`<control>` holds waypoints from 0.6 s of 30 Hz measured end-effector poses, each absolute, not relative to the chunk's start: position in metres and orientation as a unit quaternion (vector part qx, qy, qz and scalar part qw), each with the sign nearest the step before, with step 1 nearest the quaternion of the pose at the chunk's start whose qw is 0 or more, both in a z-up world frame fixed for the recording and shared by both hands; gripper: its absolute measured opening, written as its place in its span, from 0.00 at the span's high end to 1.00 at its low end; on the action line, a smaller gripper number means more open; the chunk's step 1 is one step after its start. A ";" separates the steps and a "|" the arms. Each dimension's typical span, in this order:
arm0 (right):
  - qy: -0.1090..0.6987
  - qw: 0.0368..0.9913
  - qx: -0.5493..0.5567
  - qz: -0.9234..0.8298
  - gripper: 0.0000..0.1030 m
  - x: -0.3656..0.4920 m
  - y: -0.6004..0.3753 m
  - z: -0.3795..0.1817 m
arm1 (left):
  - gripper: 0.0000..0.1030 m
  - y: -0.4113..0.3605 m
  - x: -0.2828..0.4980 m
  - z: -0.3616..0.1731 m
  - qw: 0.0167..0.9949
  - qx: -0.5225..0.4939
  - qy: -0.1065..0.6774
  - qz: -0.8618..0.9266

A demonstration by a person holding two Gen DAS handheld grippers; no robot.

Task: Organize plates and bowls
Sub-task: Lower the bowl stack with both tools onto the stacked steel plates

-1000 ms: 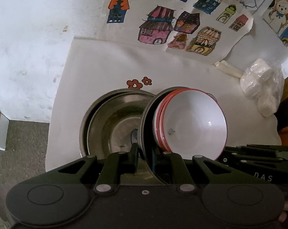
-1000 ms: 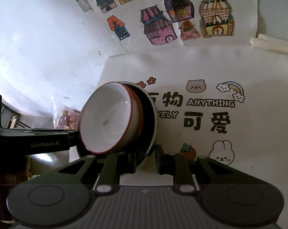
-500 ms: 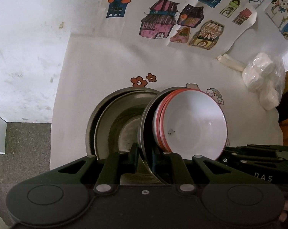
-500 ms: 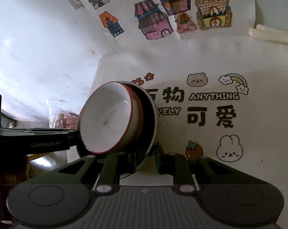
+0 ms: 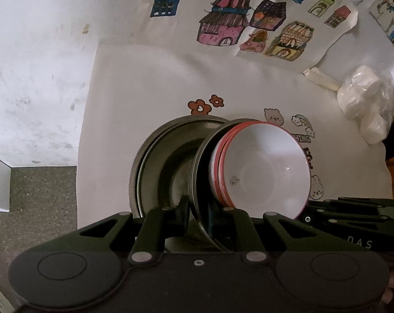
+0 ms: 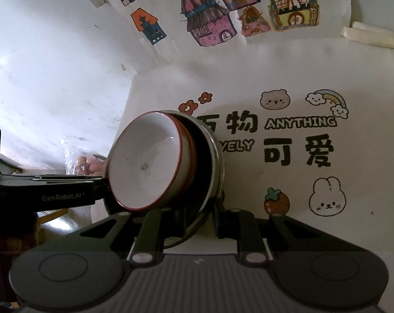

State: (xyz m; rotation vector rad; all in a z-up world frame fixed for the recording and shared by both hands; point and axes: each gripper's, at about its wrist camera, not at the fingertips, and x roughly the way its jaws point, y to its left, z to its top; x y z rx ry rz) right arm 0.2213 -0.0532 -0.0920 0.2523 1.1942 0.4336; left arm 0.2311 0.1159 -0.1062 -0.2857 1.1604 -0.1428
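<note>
1. My left gripper (image 5: 198,216) was clamped nearly shut on the rim of a steel bowl (image 5: 197,177) — one finger inside the rim, one outside.
2. My right gripper (image 6: 199,215) pinched the same steel bowl (image 6: 212,161) at its opposite rim, jaws almost closed with the metal edge between the pads.
3. The steel bowl stood tilted on edge between my two grippers, its mouth facing sideways, lifted clear of the tablecloth (image 5: 144,83).
4. Nested inside it sat white bowls with red rims (image 5: 264,169) — two or three stacked; exact count I couldn't tell. In the right wrist view the same white bowls (image 6: 147,164) faced left, toward my left gripper's body (image 6: 40,193).
5. In the left wrist view, just behind and left of the held bowl, a second stack of steel bowls (image 5: 165,161) rested on the tablecloth, right by my left fingertips; whether the held bowl touched it I couldn't tell.
6. The tablecloth showed cartoon prints — flowers (image 6: 194,103), a bear, a rabbit (image 6: 327,197), lettering — to the right of the held stack.
7. A plastic bag of white stuff (image 5: 366,104) lay well apart at the far right edge, near house drawings (image 5: 249,23) on the wall.
</note>
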 end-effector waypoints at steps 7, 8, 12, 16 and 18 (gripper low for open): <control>0.555 0.798 0.116 0.204 0.80 0.224 -0.051 -0.093 | 0.88 0.120 0.232 -0.106 0.824 -0.137 0.547 -0.066; 0.555 0.798 0.116 0.204 0.80 0.224 -0.050 -0.093 | 0.88 0.120 0.232 -0.106 0.824 -0.136 0.546 -0.066; 0.555 0.798 0.115 0.207 0.80 0.225 -0.048 -0.093 | 0.88 0.121 0.233 -0.105 0.825 -0.137 0.545 -0.063; 0.555 0.797 0.113 0.209 0.80 0.226 -0.047 -0.092 | 0.88 0.122 0.232 -0.105 0.825 -0.138 0.545 -0.060; 0.555 0.797 0.112 0.210 0.79 0.226 -0.046 -0.092 | 0.88 0.123 0.231 -0.105 0.825 -0.139 0.545 -0.059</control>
